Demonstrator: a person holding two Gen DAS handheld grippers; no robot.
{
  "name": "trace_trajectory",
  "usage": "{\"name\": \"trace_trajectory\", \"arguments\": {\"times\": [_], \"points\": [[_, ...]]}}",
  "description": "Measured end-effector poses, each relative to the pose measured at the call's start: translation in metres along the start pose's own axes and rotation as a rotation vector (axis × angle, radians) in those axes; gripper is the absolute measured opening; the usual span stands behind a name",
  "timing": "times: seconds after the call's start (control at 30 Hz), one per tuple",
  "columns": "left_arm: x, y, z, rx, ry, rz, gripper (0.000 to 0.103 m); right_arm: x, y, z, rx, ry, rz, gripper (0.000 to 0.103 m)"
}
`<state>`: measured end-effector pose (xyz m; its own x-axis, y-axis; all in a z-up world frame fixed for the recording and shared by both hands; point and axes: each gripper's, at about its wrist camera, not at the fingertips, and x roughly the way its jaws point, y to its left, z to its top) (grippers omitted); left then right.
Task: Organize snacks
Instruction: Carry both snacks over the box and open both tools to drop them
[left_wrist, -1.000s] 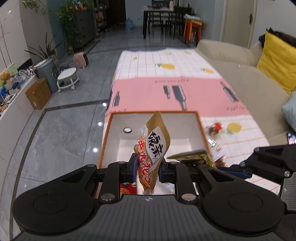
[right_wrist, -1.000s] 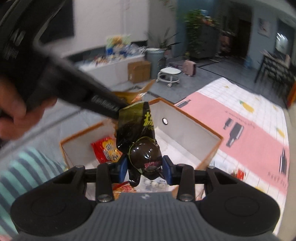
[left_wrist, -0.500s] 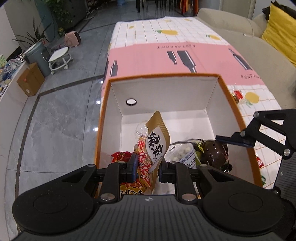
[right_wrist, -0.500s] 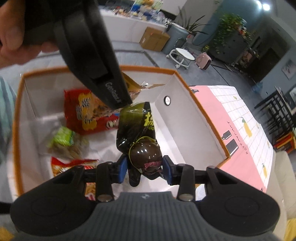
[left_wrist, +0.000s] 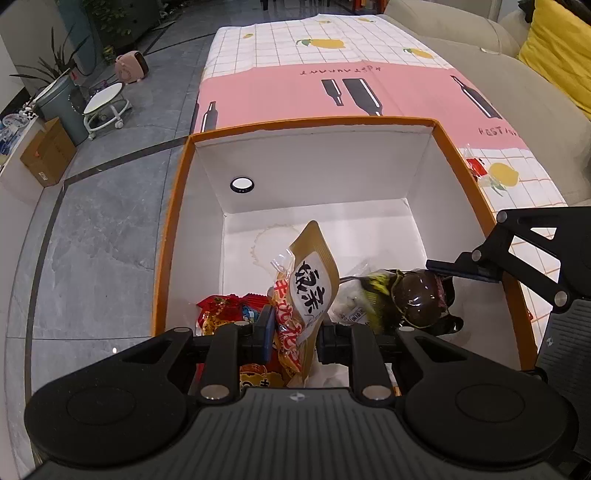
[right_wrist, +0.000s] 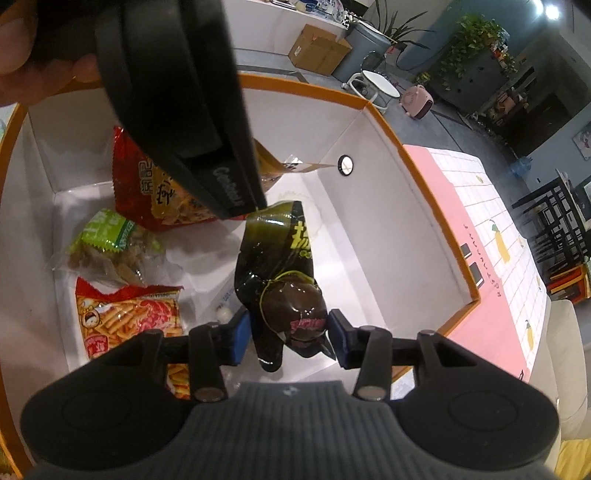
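- The left tongs (left_wrist: 291, 338) hang over the near end of the orange-rimmed white cardboard box (left_wrist: 314, 123), clenched on a tan foil snack pouch with a white label of black characters (left_wrist: 312, 286); the pouch stands upright between the blue pads, above the box floor.
- The right tongs (right_wrist: 288, 334) reach in over the box's right wall, their blue pads gripping a glossy dark brown snack packet tied with a yellow-green band (right_wrist: 286, 280), which is inside the box, right of the tan pouch and touching neither wall.
- Lying on the box floor: a red bag of crisps printed with yellow characters (right_wrist: 155, 188) toward the near left corner, a clear packet with a green label (right_wrist: 107, 245) beside it, and a red-and-orange bag picturing fries (right_wrist: 125, 317) nearer the right tongs.
- A clear pack of small white sweets (left_wrist: 349, 302) lies on the box floor, between the tan pouch and the dark packet.
- The box sits on a table under a pink-and-white checked cloth printed with bottles and lemons (left_wrist: 332, 66); a small red-wrapped snack (left_wrist: 476, 166) lies on the cloth just outside the box's right wall.
- Beyond that wall, a beige sofa (left_wrist: 517, 92).
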<state>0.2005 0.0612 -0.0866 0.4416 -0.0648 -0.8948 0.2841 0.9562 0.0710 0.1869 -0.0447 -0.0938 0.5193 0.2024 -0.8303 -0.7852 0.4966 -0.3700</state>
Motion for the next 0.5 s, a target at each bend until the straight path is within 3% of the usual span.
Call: {"name": "trace_trajectory", "arguments": {"times": [0.33,0.5], "points": [[-0.003,-0.004,0.002,0.028,-0.002,0.011,0.024,0.003,-0.003,0.012,0.003,-0.011,-0.007,0.044],[-0.014,-0.011,0.004,0.055,-0.033,0.000,0.038,0.000,-0.002,0.011,0.006,-0.016,-0.002,0.052]]}}
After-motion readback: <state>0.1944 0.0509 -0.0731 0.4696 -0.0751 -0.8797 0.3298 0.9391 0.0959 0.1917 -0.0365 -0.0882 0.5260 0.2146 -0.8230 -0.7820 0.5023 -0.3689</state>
